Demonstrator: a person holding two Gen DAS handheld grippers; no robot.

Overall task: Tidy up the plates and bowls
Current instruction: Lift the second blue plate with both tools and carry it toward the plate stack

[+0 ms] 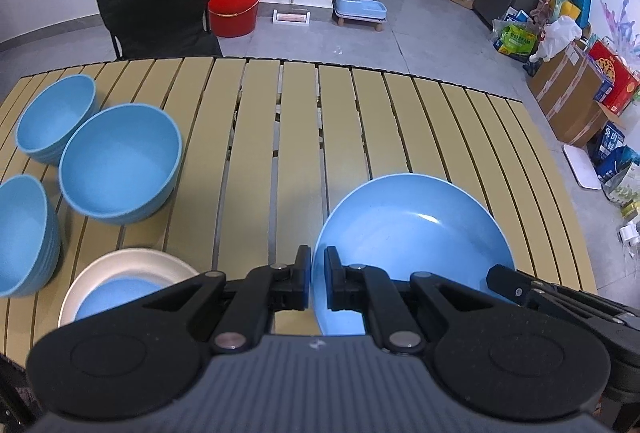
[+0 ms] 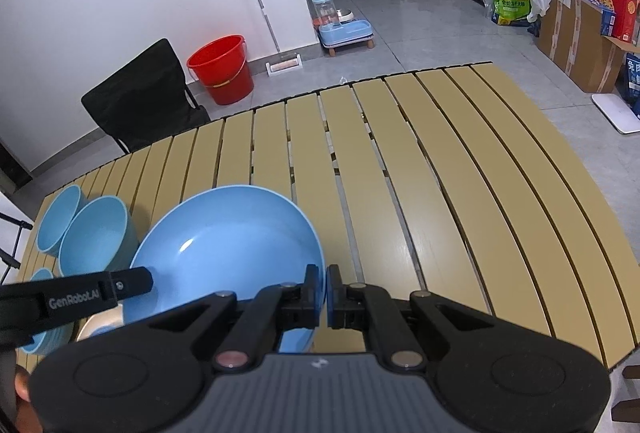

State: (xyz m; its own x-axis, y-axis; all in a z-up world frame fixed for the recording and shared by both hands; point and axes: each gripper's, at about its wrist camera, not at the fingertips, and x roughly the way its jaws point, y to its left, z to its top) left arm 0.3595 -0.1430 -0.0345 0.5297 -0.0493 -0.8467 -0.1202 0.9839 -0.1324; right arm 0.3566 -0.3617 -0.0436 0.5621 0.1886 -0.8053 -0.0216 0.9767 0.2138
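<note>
A large shallow blue plate (image 1: 412, 229) is held over the slatted table by both grippers. My left gripper (image 1: 318, 269) is shut on the plate's left rim. My right gripper (image 2: 324, 287) is shut on the plate's right rim (image 2: 322, 273); the plate also fills the right wrist view (image 2: 228, 241). Three blue bowls (image 1: 120, 161) (image 1: 56, 117) (image 1: 24, 233) stand at the table's left. A silver plate (image 1: 132, 265) holds a small blue dish (image 1: 116, 297) at the near left.
The tan slatted table (image 1: 360, 133) spreads ahead. Behind its far edge stand a black chair (image 1: 156, 9) and a red bucket (image 1: 236, 3). Boxes and bags (image 1: 568, 81) lie on the floor to the right.
</note>
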